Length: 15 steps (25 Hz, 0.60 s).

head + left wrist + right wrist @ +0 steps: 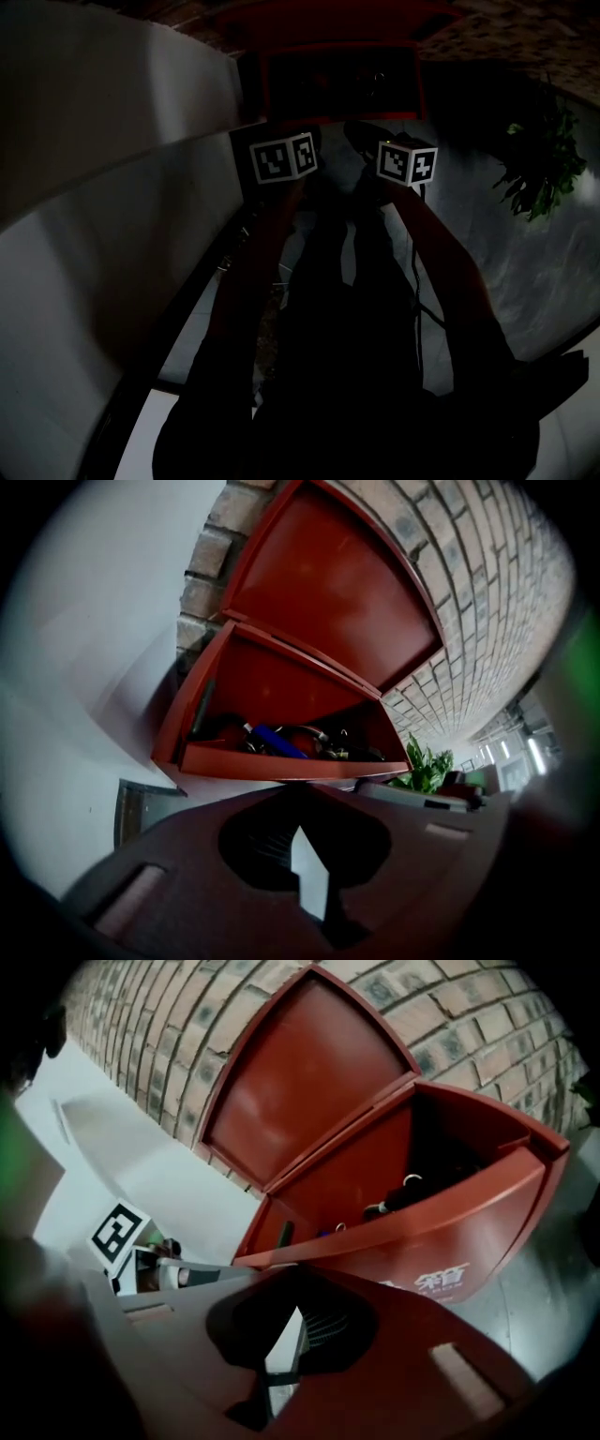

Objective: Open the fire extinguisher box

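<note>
fire extinguisher box (pixel 281 763) lid (pixel 328 583) leaning open: stiff metal, likely heavy, front edge offering hold. left gripper (pixel 305 803), right gripper (pixel 298 1283) hovering closed, empty.

The red fire extinguisher box (pixel 281 691) stands open, its lid (pixel 328 583) tipped back against the brick wall (pixel 487 592) behind the box. Inside the box lie a blue cylinder (pixel 277 742) and dark fittings. A green plant (pixel 427 769) shows right of the box. Below the box, the left gripper (pixel 300 791) has its jaws closed together, empty
</note>
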Available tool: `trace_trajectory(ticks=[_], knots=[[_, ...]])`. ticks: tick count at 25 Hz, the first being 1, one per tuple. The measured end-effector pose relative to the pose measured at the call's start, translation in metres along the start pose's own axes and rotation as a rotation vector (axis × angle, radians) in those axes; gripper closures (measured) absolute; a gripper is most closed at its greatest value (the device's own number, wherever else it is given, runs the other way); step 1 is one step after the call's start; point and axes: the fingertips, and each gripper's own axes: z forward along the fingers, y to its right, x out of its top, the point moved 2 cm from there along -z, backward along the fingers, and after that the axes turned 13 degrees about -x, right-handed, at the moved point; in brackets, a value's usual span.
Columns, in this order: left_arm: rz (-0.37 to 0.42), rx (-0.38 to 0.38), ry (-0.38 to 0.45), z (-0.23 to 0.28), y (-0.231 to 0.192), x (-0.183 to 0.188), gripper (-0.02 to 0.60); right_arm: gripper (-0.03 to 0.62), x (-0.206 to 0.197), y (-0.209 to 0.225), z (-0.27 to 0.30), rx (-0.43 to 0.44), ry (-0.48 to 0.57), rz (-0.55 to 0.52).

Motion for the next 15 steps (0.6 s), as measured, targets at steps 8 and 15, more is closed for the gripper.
trace_trajectory(ticks=[8, 15], knots=[[0.206, 0.047, 0.107, -0.012, -0.004, -0.002, 0.580, 0.597, -0.006, 0.006, 0.012, -0.020, -0.029, -0.078], [0.165, 0.122, 0.181, -0.033, -0.016, -0.003, 0.580, 0.595, -0.008, 0.007, 0.015, 0.000, -0.070, -0.077]])
